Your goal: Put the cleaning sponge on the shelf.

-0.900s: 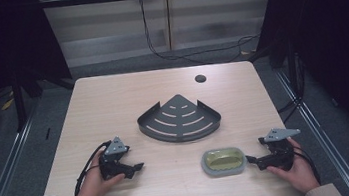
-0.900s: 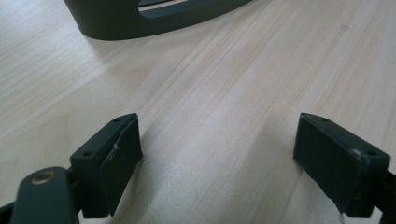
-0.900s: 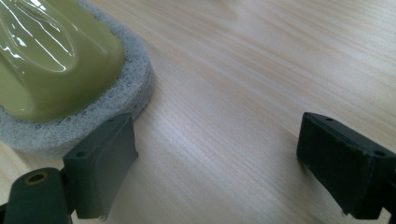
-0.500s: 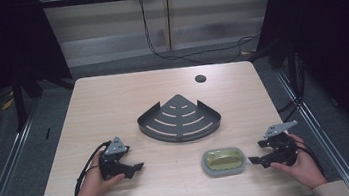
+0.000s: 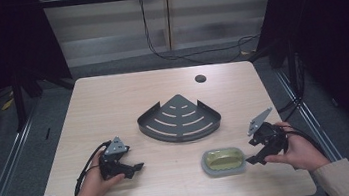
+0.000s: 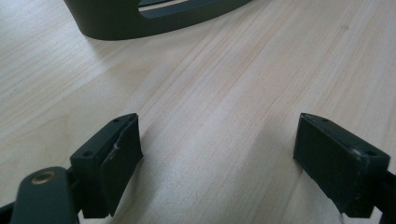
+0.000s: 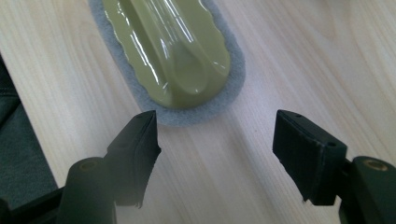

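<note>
Right tool (image 5: 254, 154) sits at the table's (image 5: 113, 105) right edge, jaws spread wide, nothing held. The olive soap dish (image 5: 223, 161) on its grey pad lies flat just beside it, toward table centre. In the right gripper view the soap dish (image 7: 170, 51) is dead ahead, just past the jaw tips, its near end roughly centred in the gap and its long axis running away from the tool.

Left tool (image 5: 131, 167) is also wide open and empty over bare table, well apart from the dish.

Dark corner shelf (image 5: 179, 118) sits mid-table, behind both.

Judgement: right hand is the nearer one; a short push forward puts the jaws astride the dish's end.
</note>
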Available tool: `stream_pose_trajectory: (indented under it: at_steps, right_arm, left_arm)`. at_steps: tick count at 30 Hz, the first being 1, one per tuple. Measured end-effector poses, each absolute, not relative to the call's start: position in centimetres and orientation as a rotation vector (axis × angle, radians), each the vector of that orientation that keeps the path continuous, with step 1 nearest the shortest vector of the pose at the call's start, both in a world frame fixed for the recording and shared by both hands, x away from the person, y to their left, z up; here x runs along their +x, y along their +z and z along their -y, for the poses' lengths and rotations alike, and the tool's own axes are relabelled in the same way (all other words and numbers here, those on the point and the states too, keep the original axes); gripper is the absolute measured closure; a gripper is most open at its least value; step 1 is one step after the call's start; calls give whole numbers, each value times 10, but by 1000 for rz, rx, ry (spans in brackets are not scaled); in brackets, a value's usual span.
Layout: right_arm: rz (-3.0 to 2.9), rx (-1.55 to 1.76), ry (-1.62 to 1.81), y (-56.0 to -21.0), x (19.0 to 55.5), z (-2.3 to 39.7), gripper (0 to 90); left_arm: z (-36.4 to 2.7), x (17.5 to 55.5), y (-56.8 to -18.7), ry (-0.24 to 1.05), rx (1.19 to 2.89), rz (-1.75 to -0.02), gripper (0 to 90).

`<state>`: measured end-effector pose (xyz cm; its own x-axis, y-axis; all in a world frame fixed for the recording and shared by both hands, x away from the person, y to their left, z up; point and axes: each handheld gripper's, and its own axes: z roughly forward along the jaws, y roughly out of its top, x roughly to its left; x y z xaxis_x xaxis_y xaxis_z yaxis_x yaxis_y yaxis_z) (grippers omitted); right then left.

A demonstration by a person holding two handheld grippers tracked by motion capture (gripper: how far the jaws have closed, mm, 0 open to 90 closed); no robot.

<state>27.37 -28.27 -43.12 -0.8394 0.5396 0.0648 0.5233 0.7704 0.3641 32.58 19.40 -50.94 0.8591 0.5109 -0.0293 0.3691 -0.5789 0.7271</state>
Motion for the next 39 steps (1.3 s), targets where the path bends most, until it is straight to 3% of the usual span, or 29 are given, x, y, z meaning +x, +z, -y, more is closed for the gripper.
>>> stream_pose_trajectory:
  at_steps: [21, 39]
  right_arm:
    - [-2998, 715, 480, -418, 287, 242, 358]
    - [-3063, 637, 389, -423, 295, 217, 481]
  left_arm:
    - [-194, 326, -509, 234, 2251, -634, 145]
    - [-195, 325, -510, 232, 2250, -634, 145]
